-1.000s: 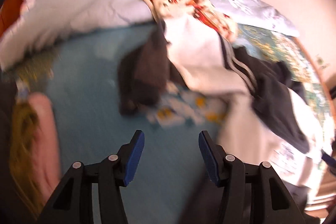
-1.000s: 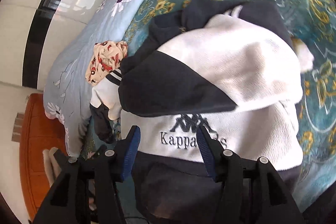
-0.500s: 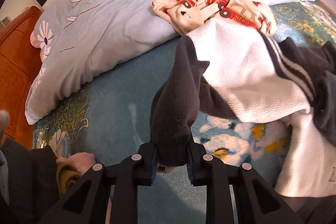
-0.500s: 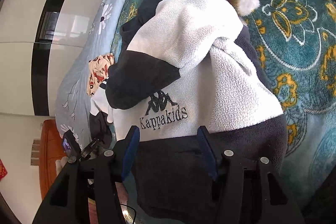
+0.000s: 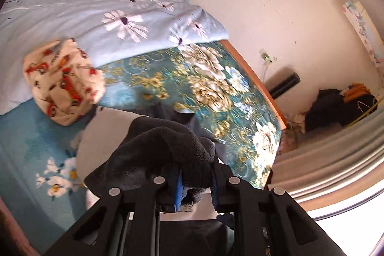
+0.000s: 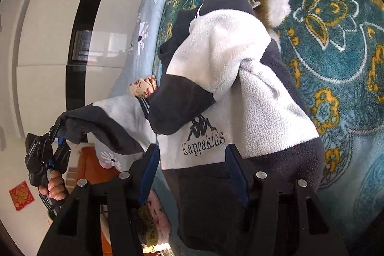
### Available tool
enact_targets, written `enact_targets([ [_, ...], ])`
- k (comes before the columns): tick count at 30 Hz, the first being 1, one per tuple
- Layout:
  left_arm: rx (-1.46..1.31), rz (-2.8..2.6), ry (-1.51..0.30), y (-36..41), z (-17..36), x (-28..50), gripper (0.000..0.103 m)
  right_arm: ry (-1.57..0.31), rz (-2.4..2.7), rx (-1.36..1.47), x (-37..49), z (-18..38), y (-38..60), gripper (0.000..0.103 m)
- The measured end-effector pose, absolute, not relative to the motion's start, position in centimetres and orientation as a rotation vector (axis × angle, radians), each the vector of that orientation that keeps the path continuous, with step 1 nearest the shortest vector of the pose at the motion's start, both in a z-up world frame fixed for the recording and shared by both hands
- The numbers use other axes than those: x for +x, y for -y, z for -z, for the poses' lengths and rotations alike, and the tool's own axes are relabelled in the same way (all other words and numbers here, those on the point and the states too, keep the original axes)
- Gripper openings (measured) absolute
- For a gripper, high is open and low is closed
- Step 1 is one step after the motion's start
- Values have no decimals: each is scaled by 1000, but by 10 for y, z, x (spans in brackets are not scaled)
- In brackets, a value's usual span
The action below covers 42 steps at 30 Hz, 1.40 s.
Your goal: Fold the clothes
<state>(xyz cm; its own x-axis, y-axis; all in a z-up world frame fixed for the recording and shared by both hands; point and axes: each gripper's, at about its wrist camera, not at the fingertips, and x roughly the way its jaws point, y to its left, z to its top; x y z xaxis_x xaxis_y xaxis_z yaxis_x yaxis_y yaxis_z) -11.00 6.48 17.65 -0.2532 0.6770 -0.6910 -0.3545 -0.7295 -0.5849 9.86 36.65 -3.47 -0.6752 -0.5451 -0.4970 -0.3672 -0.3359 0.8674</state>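
Left claw [image 5: 195, 184] clamps dark sleeve cuff [image 5: 165, 150] | right claw [image 6: 192, 174] agape, empty, over fleece jacket [image 6: 240, 92] hem | risk — cuff slips, jacket bunches.

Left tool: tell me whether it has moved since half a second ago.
Yes. The left tool, shut on the dark fleece sleeve cuff, has lifted it off the teal floral blanket and swung toward the bed's far edge.

Bed [image 6: 340, 59]: covered by a teal floral blanket. On it lie a black-and-white fleece jacket [image 6: 252, 92] near, a light-blue daisy-print duvet [image 5: 100, 16] at the far side, and a car-print garment [image 5: 62, 80] against the duvet.
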Motion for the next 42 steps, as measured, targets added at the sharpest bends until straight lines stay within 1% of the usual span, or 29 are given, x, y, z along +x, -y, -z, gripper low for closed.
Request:
enact_targets([
  [3, -1390, -1947, 289, -137, -168, -120, 19, 1873, 2123, 1069, 111, 38, -384, 58],
  [6, -1446, -1884, 157, -203, -146, -120, 19, 1996, 2076, 949, 120, 42, -399, 58],
  [10, -1558, -1806, 31, -271, -107, -116, 20, 2026, 2050, 943, 118, 45, -404, 58],
  [14, -1639, -1763, -67, -316, -63, -111, 20, 2055, 2023, 938, 116, 48, -409, 58],
  [18, -1720, -1735, -144, -348, -23, -113, 20, 2059, 2001, 943, 115, 51, -413, 58],
  [20, -1749, -1732, -172, -357, -10, -114, 24, 2057, 1992, 938, 114, 52, -413, 58],
  [22, -1742, -1731, -139, -346, -15, -112, 28, 2058, 1982, 930, 112, 52, -414, 58],
  [24, -1735, -1731, -105, -336, -20, -111, 37, 2061, 1976, 935, 110, 53, -414, 58],
  [25, -1732, -1730, -88, -331, -23, -110, 43, 2062, 1974, 937, 109, 53, -414, 58],
  [26, -1728, -1730, -72, -325, -26, -110, 53, 2061, 1977, 941, 110, 53, -414, 58],
  [28, -1721, -1729, -38, -315, -31, -108, 59, 2058, 1983, 949, 112, 53, -415, 58],
  [33, -1701, -1725, 45, -288, -45, -105, 60, 2062, 2013, 968, 118, 52, -415, 58],
  [35, -1692, -1726, 78, -277, -50, -104, 66, 2050, 2031, 975, 119, 50, -414, 58],
  [38, -1693, -1837, 99, -217, -51, -104, 67, 2023, 2051, 1011, 119, 49, -411, 58],
  [42, -1777, -1979, 193, -139, -33, -112, 67, 1981, 2085, 1060, 116, 46, -405, 58],
])
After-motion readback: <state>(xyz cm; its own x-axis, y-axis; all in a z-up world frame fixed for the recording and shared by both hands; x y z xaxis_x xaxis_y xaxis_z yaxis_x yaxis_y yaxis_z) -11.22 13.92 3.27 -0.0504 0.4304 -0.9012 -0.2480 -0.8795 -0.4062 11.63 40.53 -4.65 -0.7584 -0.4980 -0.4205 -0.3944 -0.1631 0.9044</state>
